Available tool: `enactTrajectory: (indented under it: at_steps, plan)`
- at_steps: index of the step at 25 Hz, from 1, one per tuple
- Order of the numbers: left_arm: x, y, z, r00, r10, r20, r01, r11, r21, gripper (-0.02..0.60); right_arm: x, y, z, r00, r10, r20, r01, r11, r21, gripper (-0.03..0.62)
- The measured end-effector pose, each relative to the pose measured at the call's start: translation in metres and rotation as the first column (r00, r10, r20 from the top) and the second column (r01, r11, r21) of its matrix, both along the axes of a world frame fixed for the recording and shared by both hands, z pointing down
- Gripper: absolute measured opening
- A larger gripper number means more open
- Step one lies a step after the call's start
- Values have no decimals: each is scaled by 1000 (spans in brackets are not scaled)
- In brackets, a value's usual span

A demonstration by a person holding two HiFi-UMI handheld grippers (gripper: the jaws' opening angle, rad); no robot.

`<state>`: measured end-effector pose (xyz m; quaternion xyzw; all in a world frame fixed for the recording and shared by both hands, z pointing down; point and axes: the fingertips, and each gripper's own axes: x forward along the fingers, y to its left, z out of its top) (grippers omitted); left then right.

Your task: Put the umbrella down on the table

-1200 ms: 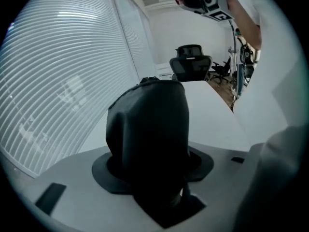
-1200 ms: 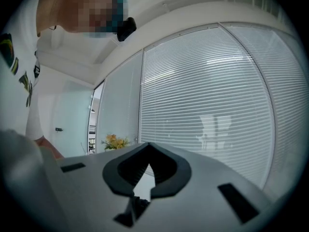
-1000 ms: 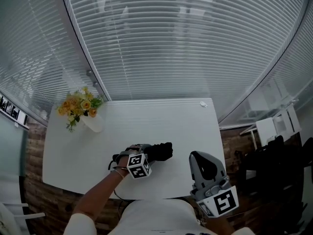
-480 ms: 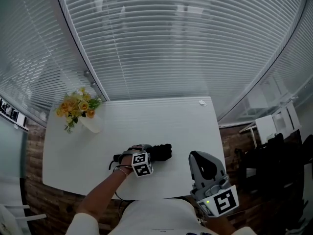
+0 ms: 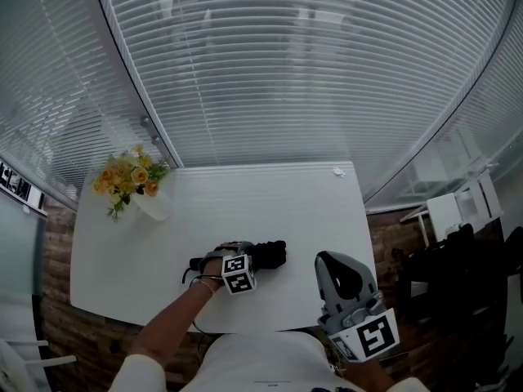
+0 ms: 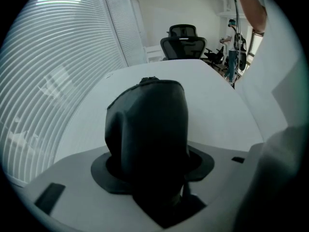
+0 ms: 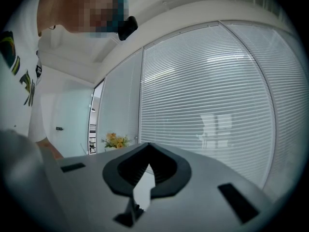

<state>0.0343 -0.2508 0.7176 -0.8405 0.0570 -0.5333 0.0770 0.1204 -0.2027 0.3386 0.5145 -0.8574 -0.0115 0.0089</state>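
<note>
A black folded umbrella [image 5: 265,254] lies along the near part of the white table [image 5: 270,198], its fabric end pointing right. My left gripper [image 5: 226,259] comes down on its left part from the near side and is shut on it. In the left gripper view the dark umbrella [image 6: 145,124] fills the space between the jaws of the left gripper [image 6: 152,156] and stretches away over the table [image 6: 212,100]. My right gripper [image 5: 341,278] hangs off the table's near right corner, level, shut and holding nothing. In the right gripper view the right gripper [image 7: 147,153] faces the blinds.
A white vase of yellow flowers [image 5: 131,182] stands at the table's far left corner; the flowers [image 7: 115,140] also show in the right gripper view. A small white item [image 5: 339,172] lies at the far right corner. Blinds [image 5: 310,64] wall the far side. Office chairs [image 6: 183,40] stand past the table's end.
My left gripper has sunk a little with the umbrella, which now rests on the table. The right gripper has stayed in place.
</note>
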Motion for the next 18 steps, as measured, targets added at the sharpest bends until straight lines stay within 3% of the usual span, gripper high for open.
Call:
enactTrajectory:
  at_steps: [7, 18]
  plan:
    - [-1, -3, -1, 1000, 3, 24, -4, 999, 36, 312, -2, -2, 1, 1000, -7, -6, 7, 1000, -3, 9]
    - [-8, -11, -30, 997, -66, -36, 68, 996, 57, 347, -4, -2, 3, 1000, -16, -4, 16, 1000, -3, 9]
